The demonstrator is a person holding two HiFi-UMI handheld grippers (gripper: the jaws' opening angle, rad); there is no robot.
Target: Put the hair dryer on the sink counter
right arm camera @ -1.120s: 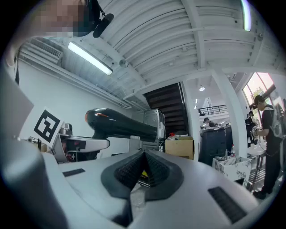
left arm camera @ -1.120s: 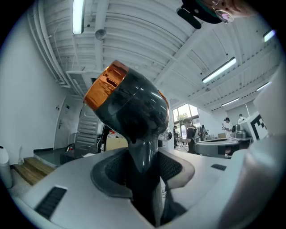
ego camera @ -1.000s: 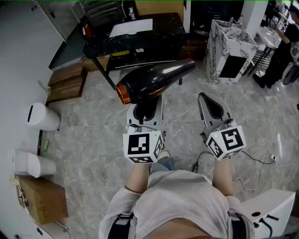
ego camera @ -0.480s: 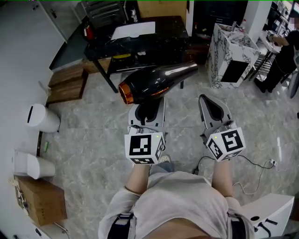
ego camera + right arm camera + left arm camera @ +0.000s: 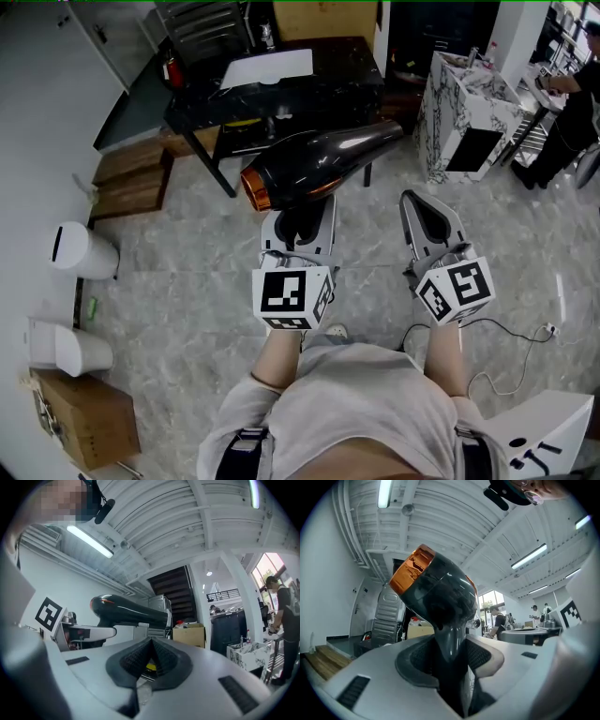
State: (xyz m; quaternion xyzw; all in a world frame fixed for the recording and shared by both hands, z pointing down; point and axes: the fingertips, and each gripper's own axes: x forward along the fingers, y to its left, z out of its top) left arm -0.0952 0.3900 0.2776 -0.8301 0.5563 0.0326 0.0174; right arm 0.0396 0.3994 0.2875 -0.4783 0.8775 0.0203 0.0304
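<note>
The black hair dryer [image 5: 319, 159] with a copper rear ring lies crosswise above the floor, its nozzle pointing right. My left gripper [image 5: 298, 220] is shut on its handle, which fills the gap between the pads in the left gripper view [image 5: 452, 653]. The dryer body [image 5: 440, 592] towers above those jaws. My right gripper [image 5: 419, 204] hangs beside it to the right, shut with nothing in it; its pads meet in the right gripper view [image 5: 151, 651], where the dryer [image 5: 131, 610] shows at left. A black marble counter [image 5: 309, 94] stands just ahead.
A white marbled cabinet [image 5: 464, 103] stands at the right, with a person [image 5: 567, 112] beyond it. Two white bins [image 5: 80, 251] [image 5: 66, 345], a cardboard box [image 5: 84, 427] and wooden steps [image 5: 131, 173] line the left wall. A cable [image 5: 506, 328] trails on the floor.
Both grippers and the dryer have moved forward, nearer the black counter. The grip on the handle is unchanged.
</note>
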